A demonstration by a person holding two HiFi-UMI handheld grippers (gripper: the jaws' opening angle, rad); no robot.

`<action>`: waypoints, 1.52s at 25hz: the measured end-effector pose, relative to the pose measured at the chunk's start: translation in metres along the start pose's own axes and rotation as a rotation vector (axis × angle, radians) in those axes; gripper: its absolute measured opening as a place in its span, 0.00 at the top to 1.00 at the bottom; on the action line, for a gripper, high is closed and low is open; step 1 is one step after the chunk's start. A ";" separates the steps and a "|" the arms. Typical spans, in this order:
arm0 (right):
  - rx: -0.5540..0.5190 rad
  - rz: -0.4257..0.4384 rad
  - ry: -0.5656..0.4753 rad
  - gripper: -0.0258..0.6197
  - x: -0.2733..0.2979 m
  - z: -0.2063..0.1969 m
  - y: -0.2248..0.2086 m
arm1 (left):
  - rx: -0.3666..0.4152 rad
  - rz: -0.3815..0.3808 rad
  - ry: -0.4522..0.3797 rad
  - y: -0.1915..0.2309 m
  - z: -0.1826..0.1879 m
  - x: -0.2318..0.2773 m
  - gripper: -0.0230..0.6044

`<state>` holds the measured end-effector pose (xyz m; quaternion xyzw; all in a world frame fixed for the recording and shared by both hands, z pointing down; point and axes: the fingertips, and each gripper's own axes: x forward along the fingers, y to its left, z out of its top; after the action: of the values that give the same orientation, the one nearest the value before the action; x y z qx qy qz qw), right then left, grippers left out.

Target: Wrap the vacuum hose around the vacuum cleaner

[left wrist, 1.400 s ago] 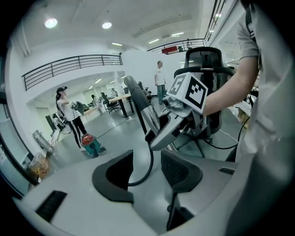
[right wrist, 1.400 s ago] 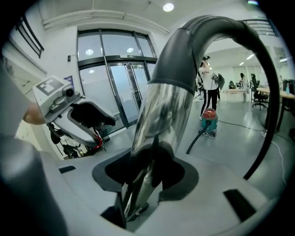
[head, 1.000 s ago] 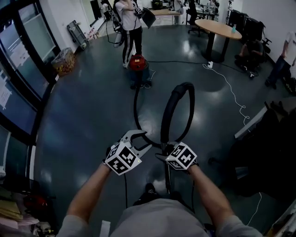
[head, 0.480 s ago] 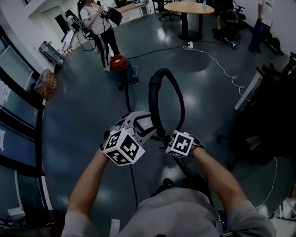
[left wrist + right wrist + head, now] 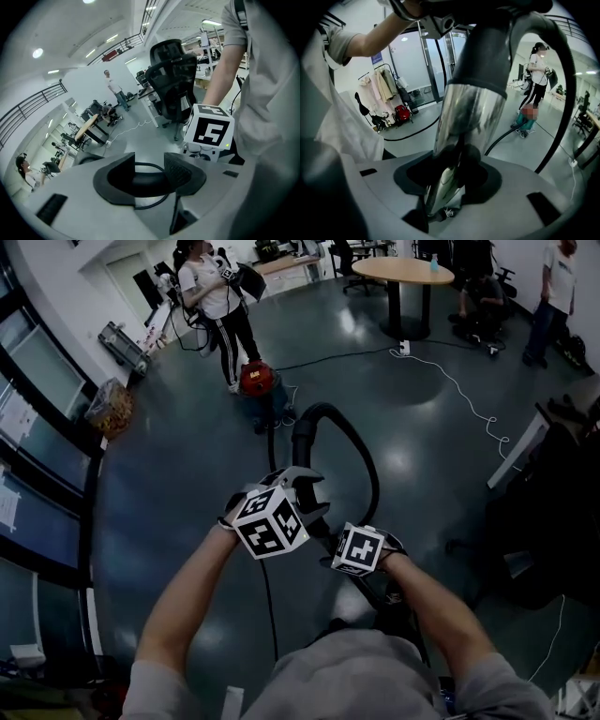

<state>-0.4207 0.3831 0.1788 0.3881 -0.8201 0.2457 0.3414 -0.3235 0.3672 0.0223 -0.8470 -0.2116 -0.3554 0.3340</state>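
The red vacuum cleaner (image 5: pixel 258 381) stands on the floor ahead, also small in the right gripper view (image 5: pixel 527 117). Its black hose (image 5: pixel 342 432) runs toward me and arches in a loop above my hands. My left gripper (image 5: pixel 307 491) is shut on the hose, which lies across its two pads (image 5: pixel 140 177). My right gripper (image 5: pixel 334 540) sits lower and to the right, shut on the chrome wand tube (image 5: pixel 466 122). Above that tube a grey cuff (image 5: pixel 487 61) joins it to the hose.
A person (image 5: pixel 217 298) stands just behind the vacuum cleaner. A round table (image 5: pixel 412 273) is at the back right, and a white cable (image 5: pixel 461 397) trails over the floor. A dark office chair (image 5: pixel 553 512) stands at right. A thin black cord (image 5: pixel 268 601) runs past my feet.
My left gripper has moved right and toward the hose loop, rolling as it went, with the hose still in it. The right gripper has sunk a little with the wand.
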 end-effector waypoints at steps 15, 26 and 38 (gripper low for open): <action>-0.323 0.211 0.174 0.71 -0.023 -0.044 -0.058 | -0.335 -0.124 0.232 0.025 -0.037 0.031 0.67; -0.575 0.271 0.370 0.71 -0.039 -0.083 -0.110 | -0.501 -0.149 0.265 0.025 -0.046 0.064 0.67; -0.582 0.190 0.634 0.71 -0.019 -0.088 -0.178 | -0.206 -0.362 0.251 0.027 -0.119 0.100 0.67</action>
<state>-0.2365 0.3482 0.2464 0.1039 -0.7418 0.1420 0.6471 -0.2963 0.2759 0.1476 -0.7741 -0.2791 -0.5317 0.2003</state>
